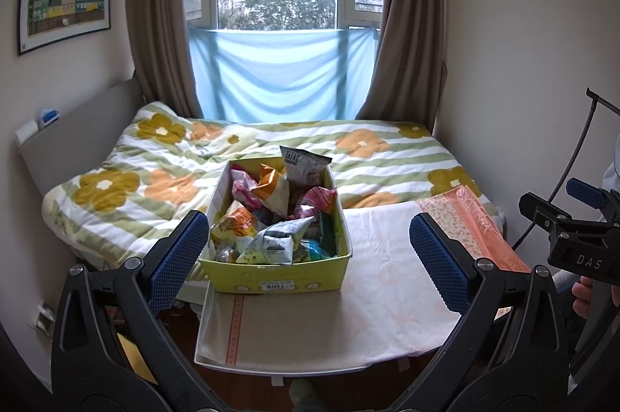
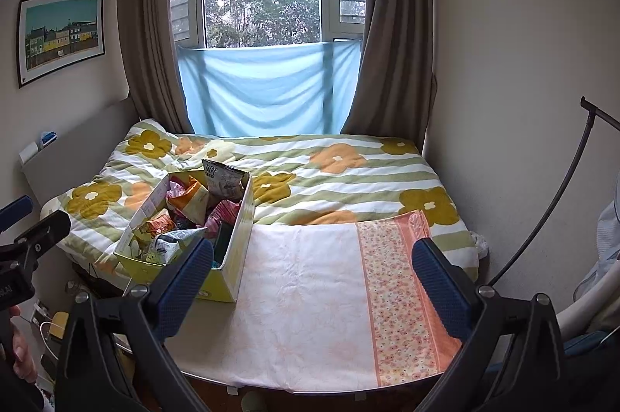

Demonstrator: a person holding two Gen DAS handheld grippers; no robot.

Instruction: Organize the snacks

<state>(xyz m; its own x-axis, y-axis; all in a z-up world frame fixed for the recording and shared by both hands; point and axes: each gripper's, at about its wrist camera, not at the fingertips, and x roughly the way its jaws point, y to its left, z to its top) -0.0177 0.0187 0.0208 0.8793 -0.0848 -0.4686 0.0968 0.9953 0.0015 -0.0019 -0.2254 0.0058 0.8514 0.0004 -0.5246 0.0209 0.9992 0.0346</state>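
Note:
A yellow-green cardboard box [image 1: 277,276] [image 2: 226,268] full of several snack packets stands on the cloth-covered table, at its far left corner against the bed. A white packet [image 1: 304,166] [image 2: 224,179] sticks up at the box's far end. My left gripper [image 1: 310,257] is open, held back from the box, whose near end shows between its blue pads. My right gripper [image 2: 312,280] is open too, over the bare cloth to the right of the box, its left pad overlapping the box's near corner in view. Nothing is held.
The table [image 2: 310,315] wears a white cloth with a floral orange strip [image 2: 399,295] on the right. Behind lies a bed with a flowered quilt [image 2: 329,175], then curtains and a window. A wall and a black cable [image 2: 542,218] stand to the right.

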